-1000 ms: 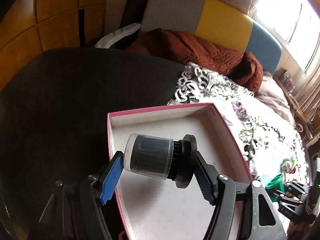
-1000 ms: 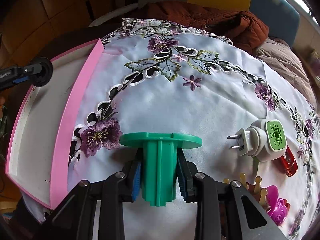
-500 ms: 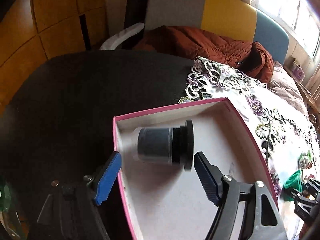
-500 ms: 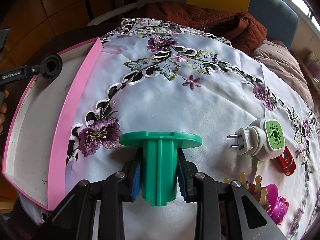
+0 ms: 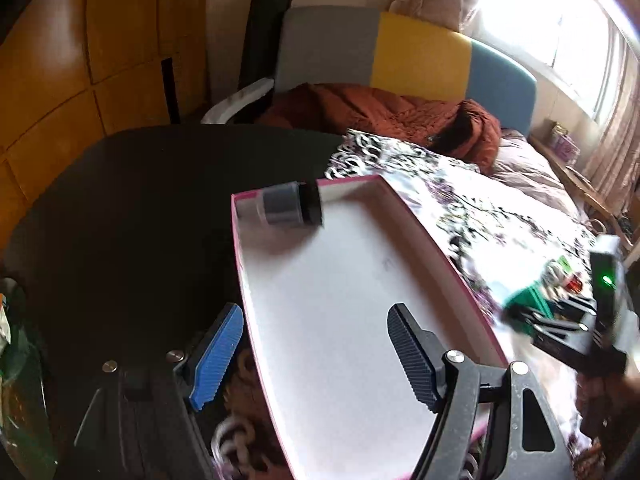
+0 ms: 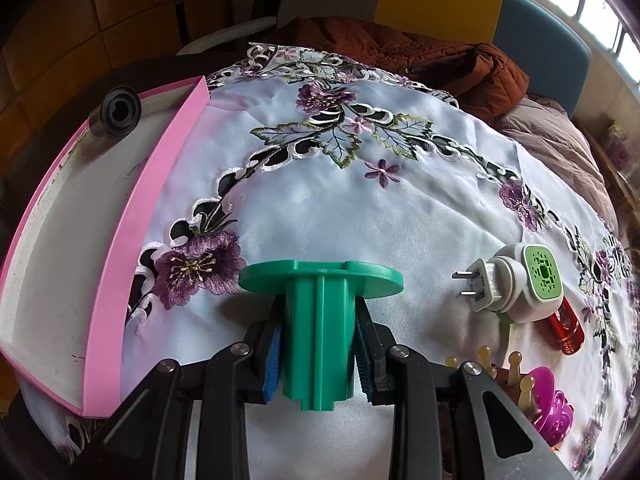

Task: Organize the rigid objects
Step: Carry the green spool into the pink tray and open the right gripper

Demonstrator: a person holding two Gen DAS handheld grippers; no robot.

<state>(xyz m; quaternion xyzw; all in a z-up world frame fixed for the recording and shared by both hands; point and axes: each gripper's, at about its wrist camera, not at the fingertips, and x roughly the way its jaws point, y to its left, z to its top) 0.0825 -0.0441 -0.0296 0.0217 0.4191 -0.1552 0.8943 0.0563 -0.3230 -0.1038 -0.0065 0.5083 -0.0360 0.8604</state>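
The pink-walled box [image 6: 120,240] serves as the landmark: it sits at the left edge of the embroidered floral cloth [image 6: 320,200] that covers part of the dark worktop [image 5: 120,200]. Inside the box, in its far corner against the back wall, lies a dark cylindrical filter with a clear cap and black flange [image 5: 290,209], resting on its side on the white floor of the box. The left claw [image 5: 316,356] hangs over the near end of the box, released, its blue pad and dark pad spread wide with nothing between them, well apart from the filter. To the right of the box, over the cloth, the right claw [image 6: 318,354] is clenched on the stem of a green plastic spool [image 6: 320,312], its round flange facing away from the camera. Further right of the box on the cloth lie a white plug-in device with a green face [image 6: 516,284], a red translucent piece [image 6: 568,330] just beside it, and a magenta hair clip [image 6: 550,406] near the cloth's near edge. Beyond the box, a rust-coloured quilted jacket [image 6: 420,56] is heaped on the bed.
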